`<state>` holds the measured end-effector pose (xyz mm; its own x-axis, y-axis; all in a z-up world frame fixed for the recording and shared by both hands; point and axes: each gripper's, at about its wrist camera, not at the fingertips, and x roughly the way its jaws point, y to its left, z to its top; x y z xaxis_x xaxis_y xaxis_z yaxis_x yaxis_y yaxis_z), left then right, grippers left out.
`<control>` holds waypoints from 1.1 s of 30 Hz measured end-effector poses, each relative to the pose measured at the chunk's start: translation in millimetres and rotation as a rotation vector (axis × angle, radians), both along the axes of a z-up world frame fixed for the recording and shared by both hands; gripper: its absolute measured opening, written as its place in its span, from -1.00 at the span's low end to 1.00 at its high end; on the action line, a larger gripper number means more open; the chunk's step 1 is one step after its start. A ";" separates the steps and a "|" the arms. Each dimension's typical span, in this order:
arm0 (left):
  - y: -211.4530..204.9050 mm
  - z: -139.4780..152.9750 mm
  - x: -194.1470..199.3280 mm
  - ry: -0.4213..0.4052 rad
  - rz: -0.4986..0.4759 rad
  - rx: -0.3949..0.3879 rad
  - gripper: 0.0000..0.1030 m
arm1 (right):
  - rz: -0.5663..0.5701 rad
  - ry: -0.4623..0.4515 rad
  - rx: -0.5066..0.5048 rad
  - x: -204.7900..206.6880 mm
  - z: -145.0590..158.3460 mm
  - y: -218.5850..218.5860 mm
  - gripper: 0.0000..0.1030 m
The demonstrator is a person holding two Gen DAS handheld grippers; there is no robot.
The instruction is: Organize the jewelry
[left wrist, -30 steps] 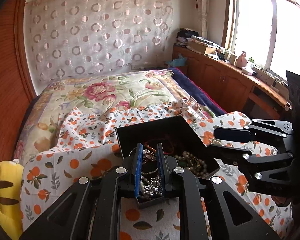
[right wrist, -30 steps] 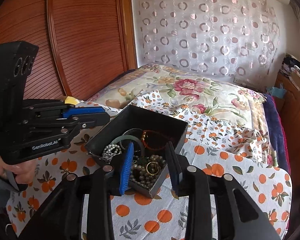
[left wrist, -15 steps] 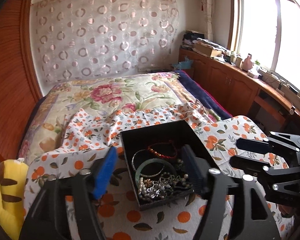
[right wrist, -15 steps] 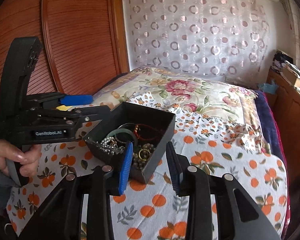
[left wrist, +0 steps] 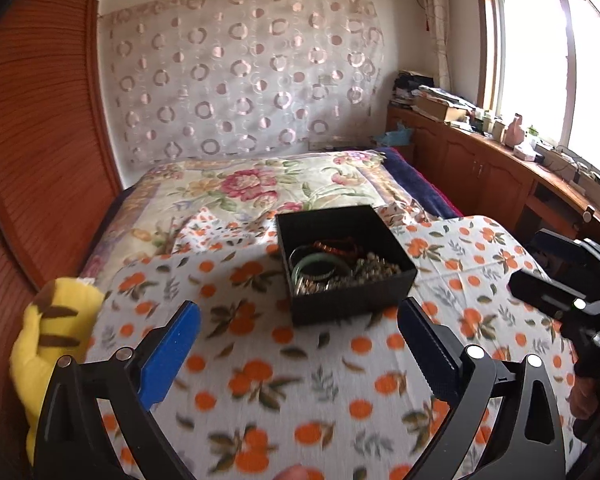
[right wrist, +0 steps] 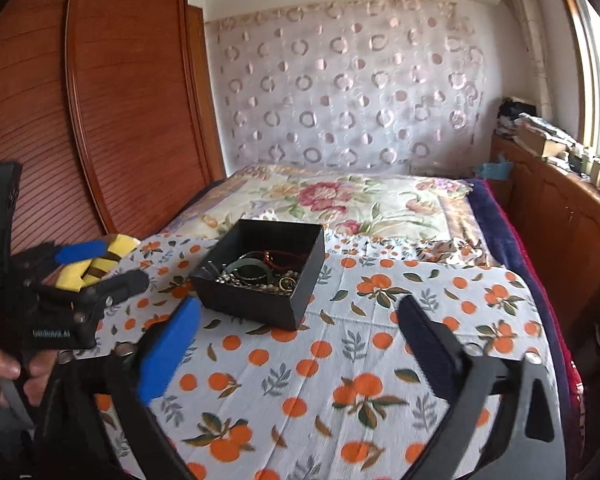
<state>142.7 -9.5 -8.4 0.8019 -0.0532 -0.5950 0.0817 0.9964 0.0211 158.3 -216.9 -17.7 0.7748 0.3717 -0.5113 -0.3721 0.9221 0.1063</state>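
Observation:
A black open box sits on the orange-print cloth. It holds a green bangle, a red bracelet and tangled beads. My left gripper hangs just short of the box's near wall, its jaws opening wide with nothing between them. My right gripper is at the box's right side, a little back from it; its jaws are also opening and hold nothing.
A yellow striped plush toy lies at the cloth's left edge. A floral quilt covers the bed behind the box. A wooden wardrobe stands left, a cluttered wooden sideboard right under the window.
Both grippers were closed at the box's edges; they have opened wide and drawn back from it. The box now rests free on the cloth.

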 end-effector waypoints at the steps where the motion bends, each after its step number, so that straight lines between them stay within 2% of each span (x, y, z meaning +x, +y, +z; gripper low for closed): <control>1: 0.3 0.5 -9.0 -0.003 0.010 -0.002 0.85 | -0.015 -0.009 0.002 -6.7 1.4 -2.0 0.95; 6: 4.7 4.2 -39.1 -0.028 0.035 -0.007 0.85 | -0.060 -0.046 0.004 -38.4 8.3 -7.7 0.95; 16: 3.7 14.3 -67.4 -0.058 0.034 -0.014 0.85 | -0.083 -0.066 0.010 -58.7 16.8 -8.9 0.95; 33: 3.1 18.9 -74.3 -0.075 0.035 -0.020 0.85 | -0.090 -0.060 0.012 -65.4 18.3 -10.4 0.95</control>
